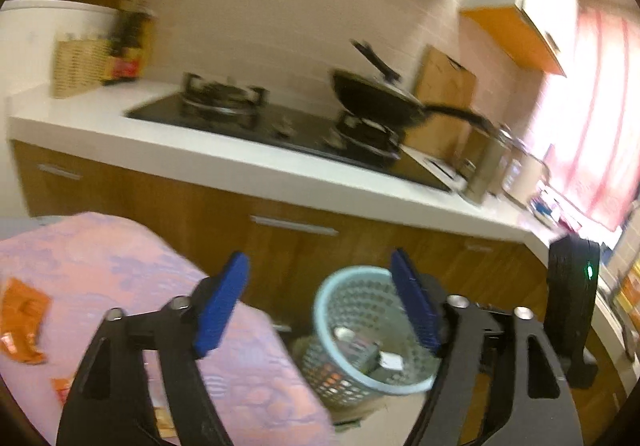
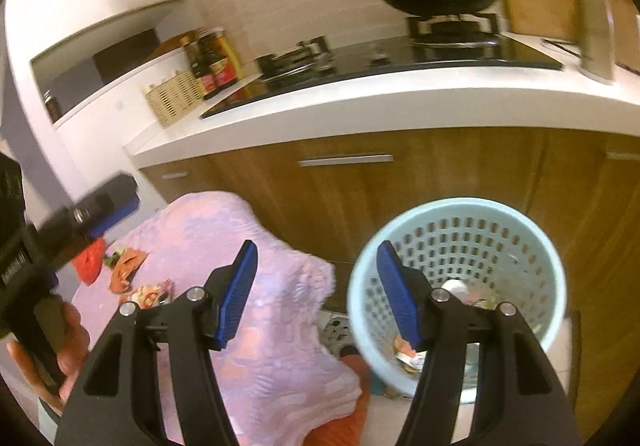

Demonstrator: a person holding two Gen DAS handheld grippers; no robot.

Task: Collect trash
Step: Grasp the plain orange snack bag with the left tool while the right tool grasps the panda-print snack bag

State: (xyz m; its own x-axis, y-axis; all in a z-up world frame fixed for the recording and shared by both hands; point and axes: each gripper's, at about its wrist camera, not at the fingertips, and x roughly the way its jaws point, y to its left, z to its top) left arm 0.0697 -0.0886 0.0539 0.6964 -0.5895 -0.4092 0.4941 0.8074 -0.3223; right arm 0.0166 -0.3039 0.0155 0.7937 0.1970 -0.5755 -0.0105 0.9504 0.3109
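A light blue perforated waste basket stands on the floor by the wooden cabinets, with some scraps inside. My left gripper is open and empty, raised between the pink cloth and the basket. My right gripper is open and empty, its right finger over the basket's near rim. Orange wrappers lie on the pink cloth. In the right wrist view, red and orange wrappers lie on the cloth's far left, close to the left gripper.
A white counter carries a black gas hob, a black wok, a wicker basket, sauce bottles and a wooden board. Wooden cabinet doors stand behind the basket.
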